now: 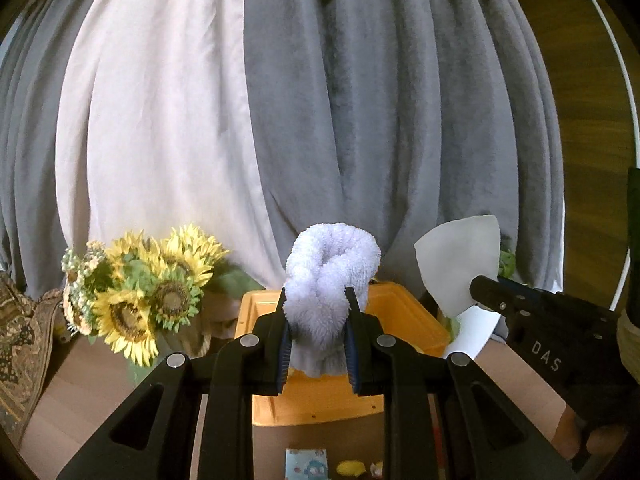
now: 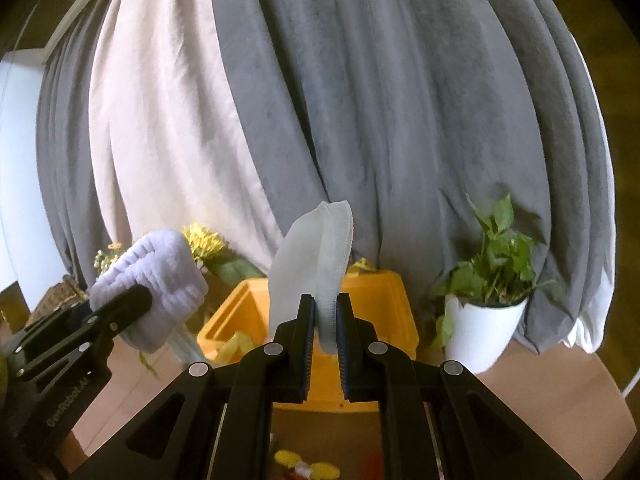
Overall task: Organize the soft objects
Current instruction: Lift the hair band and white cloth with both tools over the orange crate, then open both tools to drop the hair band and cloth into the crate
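My left gripper (image 1: 316,308) is shut on a fluffy pale lavender towel (image 1: 330,268), rolled into a bundle and held up above the near side of a yellow bin (image 1: 400,316). My right gripper (image 2: 323,312) is shut on a folded white mesh cloth (image 2: 316,248), which stands upright between the pads over the same yellow bin (image 2: 384,300). In the left wrist view the right gripper (image 1: 476,286) shows at the right with the white cloth (image 1: 460,264). In the right wrist view the left gripper (image 2: 140,296) shows at the left, clamping the lavender towel (image 2: 160,276).
Grey and white curtains (image 1: 320,120) hang close behind the bin. A bunch of sunflowers (image 1: 140,288) stands left of it, a white pot with a green plant (image 2: 484,316) to the right. Small yellow items (image 2: 288,458) lie on the wooden surface below.
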`<state>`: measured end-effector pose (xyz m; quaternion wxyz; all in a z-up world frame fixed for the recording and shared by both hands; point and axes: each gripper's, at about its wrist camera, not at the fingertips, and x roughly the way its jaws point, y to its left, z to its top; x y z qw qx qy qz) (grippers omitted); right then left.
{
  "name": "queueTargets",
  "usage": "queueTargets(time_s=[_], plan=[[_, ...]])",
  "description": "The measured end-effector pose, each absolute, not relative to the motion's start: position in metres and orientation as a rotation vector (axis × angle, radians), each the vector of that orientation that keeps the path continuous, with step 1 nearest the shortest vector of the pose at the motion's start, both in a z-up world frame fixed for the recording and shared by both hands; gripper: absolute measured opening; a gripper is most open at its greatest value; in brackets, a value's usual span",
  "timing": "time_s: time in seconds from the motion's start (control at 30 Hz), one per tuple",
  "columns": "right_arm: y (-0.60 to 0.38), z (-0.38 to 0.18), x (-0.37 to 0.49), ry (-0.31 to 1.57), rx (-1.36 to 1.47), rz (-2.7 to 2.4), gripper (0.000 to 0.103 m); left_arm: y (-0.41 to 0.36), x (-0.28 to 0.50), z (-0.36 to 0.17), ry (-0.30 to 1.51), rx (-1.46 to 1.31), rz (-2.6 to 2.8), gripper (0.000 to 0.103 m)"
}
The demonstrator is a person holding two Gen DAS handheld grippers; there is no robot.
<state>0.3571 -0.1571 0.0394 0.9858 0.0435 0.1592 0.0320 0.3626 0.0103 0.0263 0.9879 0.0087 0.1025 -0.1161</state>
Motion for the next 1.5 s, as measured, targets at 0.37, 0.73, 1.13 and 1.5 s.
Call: queueTargets(time_s=[0.37, 0.73, 1.13, 1.5], plan=[[-0.155, 0.039, 0.406, 0.346, 0.082, 0.055, 0.012, 0.009, 0.421, 0.027, 0.224, 0.025, -0.232, 0.023], [-0.161, 0.01, 0.468, 0.455, 0.089, 0.041, 0.012, 0.0, 0.486, 0.001, 0.325, 0.026, -0.24, 0.023], [-0.169, -0.032, 0.518, 0.597, 0.113, 0.029, 0.012, -0.007, 0.538, -0.039, 0.475, -0.006, -0.259, 0.023], [-0.172, -0.047, 0.541, 0.656, 0.104, 0.02, 0.036, -0.016, 0.563, -0.06, 0.564, 0.003, -0.26, 0.053]])
